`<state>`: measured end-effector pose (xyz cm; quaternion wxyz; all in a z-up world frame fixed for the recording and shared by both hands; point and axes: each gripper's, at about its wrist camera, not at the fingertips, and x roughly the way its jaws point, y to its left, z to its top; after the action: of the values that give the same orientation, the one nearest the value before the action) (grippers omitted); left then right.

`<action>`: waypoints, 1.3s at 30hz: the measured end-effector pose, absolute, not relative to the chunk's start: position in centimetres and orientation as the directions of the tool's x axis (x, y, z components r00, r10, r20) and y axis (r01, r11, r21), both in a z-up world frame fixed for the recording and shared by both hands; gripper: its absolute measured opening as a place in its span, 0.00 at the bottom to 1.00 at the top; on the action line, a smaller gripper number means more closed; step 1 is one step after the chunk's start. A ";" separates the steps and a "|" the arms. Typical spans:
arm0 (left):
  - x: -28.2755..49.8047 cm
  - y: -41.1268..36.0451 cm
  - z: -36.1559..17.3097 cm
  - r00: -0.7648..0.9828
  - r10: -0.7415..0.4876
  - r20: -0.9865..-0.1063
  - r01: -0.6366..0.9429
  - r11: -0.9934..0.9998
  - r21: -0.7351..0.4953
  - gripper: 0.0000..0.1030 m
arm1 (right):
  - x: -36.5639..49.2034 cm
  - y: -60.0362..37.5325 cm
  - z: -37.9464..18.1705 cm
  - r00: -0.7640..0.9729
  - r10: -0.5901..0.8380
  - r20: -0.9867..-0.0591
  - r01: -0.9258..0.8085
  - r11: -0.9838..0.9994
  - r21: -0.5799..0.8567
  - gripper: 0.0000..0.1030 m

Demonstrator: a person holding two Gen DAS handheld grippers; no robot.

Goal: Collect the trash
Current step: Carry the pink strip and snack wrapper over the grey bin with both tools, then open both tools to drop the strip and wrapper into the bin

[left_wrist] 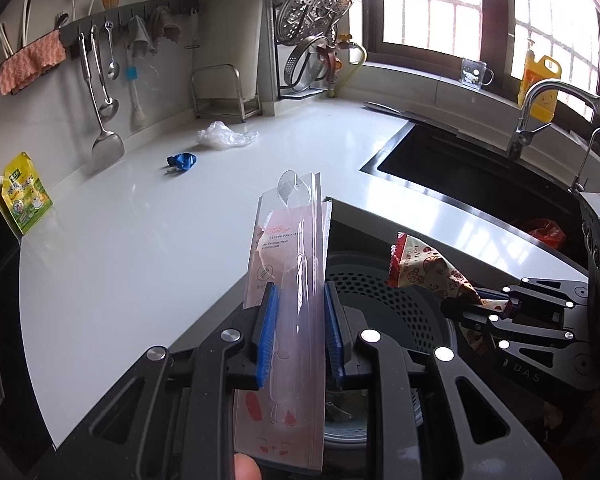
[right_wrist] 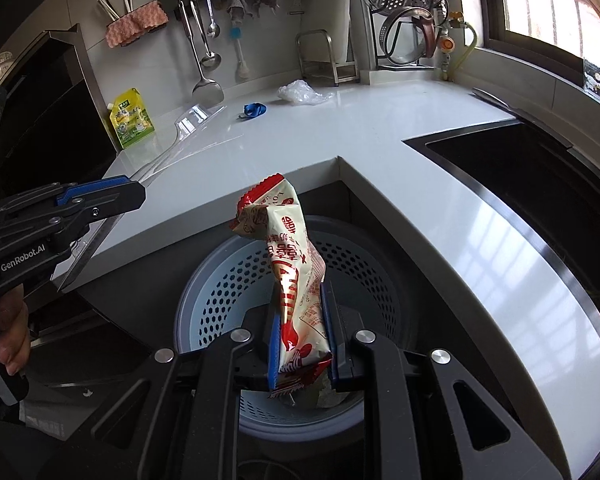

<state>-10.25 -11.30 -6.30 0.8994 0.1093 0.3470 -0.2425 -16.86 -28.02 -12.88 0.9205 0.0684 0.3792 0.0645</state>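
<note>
**Desk:** What does the left wrist view show?

**Photographer:** The left gripper (left_wrist: 298, 332) tilts downward at the edge of a white countertop (left_wrist: 148, 216), its blue pads nearly together and clamped on a clear toothbrush package (left_wrist: 288, 280) with a pink card insert, which stands upright between them. Below and just beyond the pads sits a perforated grey trash bin (left_wrist: 384, 300). At right, the right gripper (left_wrist: 496, 306) reaches in sideways, pinching a red-and-cream snack wrapper (left_wrist: 428, 272) over the bin. A fingertip (left_wrist: 246, 470) shows at the bottom edge. Farther back on the counter lie a blue scrap (left_wrist: 182, 161) and a crumpled clear plastic bag (left_wrist: 226, 136), well apart from both grippers.

**Desk:** And the right wrist view?

**Photographer:** The right gripper (right_wrist: 302, 340) points down over the bin (right_wrist: 220, 292), jaws closed narrowly on the snack wrapper (right_wrist: 296, 272), whose crumpled top rises above the pads. At left, a hand (right_wrist: 10, 332) grips the handle of the left gripper (right_wrist: 136, 184), which holds the clear package (right_wrist: 180, 140) out over the counter edge (right_wrist: 380, 152). The blue scrap (right_wrist: 254, 110) and plastic bag (right_wrist: 302, 94) lie on the counter near the back wall, beside a yellow-green pouch (right_wrist: 132, 122).
</note>
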 end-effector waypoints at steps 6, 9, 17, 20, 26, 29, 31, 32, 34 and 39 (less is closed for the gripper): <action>-10.5 -12.3 -6.4 0.624 -0.384 -0.681 0.532 0.847 0.010 0.22 | -17.6 -28.7 -13.7 0.696 0.163 -0.699 -0.042 0.981 0.187 0.16; -10.6 -12.8 -6.7 0.614 -0.389 -0.687 0.540 0.842 0.007 0.22 | -17.7 -29.1 -13.9 0.694 0.161 -0.702 -0.033 0.981 0.192 0.17; -10.1 -13.6 -7.8 0.587 -0.398 -0.704 0.552 0.834 -0.011 0.22 | -17.2 -29.4 -14.8 0.682 0.165 -0.712 -0.027 0.979 0.201 0.17; -9.9 -13.9 -8.1 0.579 -0.402 -0.710 0.557 0.830 -0.016 0.22 | -16.9 -29.5 -15.1 0.677 0.168 -0.716 -0.025 0.978 0.206 0.17; -9.6 -14.4 -8.6 0.569 -0.404 -0.716 0.560 0.828 -0.023 0.22 | -16.4 -29.8 -15.6 0.669 0.170 -0.724 -0.020 0.977 0.211 0.17; -9.4 -14.6 -8.7 0.565 -0.406 -0.719 0.563 0.826 -0.024 0.22 | -16.1 -30.0 -15.7 0.667 0.170 -0.726 -0.015 0.977 0.214 0.17; -9.2 -14.6 -8.7 0.563 -0.406 -0.720 0.565 0.825 -0.024 0.22 | -16.0 -29.9 -15.8 0.666 0.171 -0.726 -0.017 0.977 0.215 0.17; -9.2 -14.6 -8.8 0.563 -0.406 -0.720 0.565 0.825 -0.025 0.22 | -15.9 -29.9 -15.8 0.665 0.172 -0.727 -0.018 0.977 0.214 0.17; -9.1 -14.6 -8.8 0.559 -0.405 -0.723 0.565 0.825 -0.026 0.22 | -15.9 -29.9 -15.9 0.664 0.174 -0.727 -0.020 0.976 0.215 0.17; -8.7 -14.9 -9.6 0.544 -0.402 -0.737 0.564 0.825 -0.034 0.22 | -15.6 -29.8 -16.4 0.654 0.177 -0.735 -0.020 0.976 0.217 0.17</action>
<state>-8.73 -14.89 -9.56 0.8724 0.1042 0.3892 -0.2769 -15.59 -29.84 -16.41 0.9045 0.0950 0.4121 0.0545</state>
